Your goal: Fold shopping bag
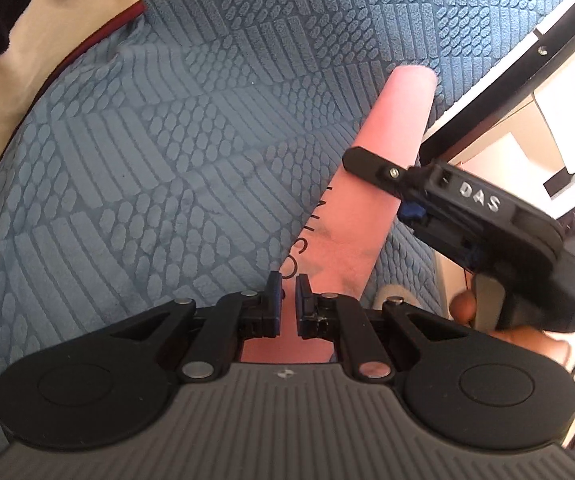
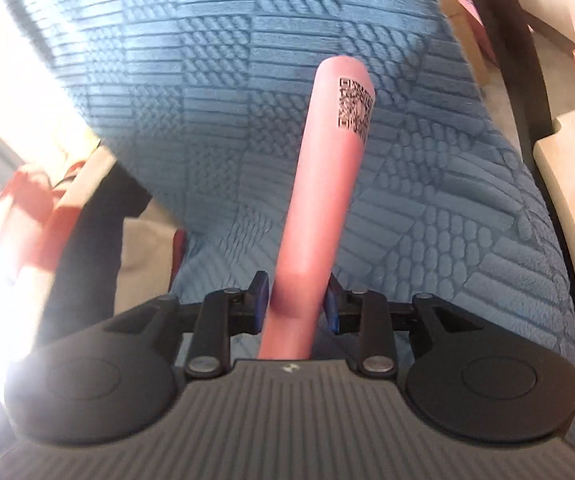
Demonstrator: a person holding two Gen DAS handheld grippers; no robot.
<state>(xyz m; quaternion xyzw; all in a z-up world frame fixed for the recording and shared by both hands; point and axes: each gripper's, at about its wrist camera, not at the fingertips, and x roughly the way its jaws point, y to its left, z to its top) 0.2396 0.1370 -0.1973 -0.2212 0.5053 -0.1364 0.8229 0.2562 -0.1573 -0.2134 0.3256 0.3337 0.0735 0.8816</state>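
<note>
The shopping bag (image 2: 319,196) is already down to a long, narrow pink strip, running from the bottom centre of the right wrist view up to mid-frame, where a printed square code sits near its far end. In the left wrist view the same strip runs from bottom centre toward the upper right over the blue textured cover (image 1: 159,128) it lies on.

It looks light and limp, a thin fabric or paper-like sheet that keeps a soft rounded crease instead of a sharp one, so I judge it will spring open if let go and slide easily on the plush cover. The ends of the strip are the sensible places to pinch; a grip at mid-length would let both halves droop.

The left gripper (image 1: 289,300) has its jaws nearly together on the near end of the strip, with only a thin gap showing, apparently pinching it. The right gripper (image 2: 294,300) straddles the strip, its jaws a little wider than the bag, the pads not clearly pressing.

No container is in view; pale furniture and a dark frame show at the right edge of both views, and the bag's inside is hidden.
</note>
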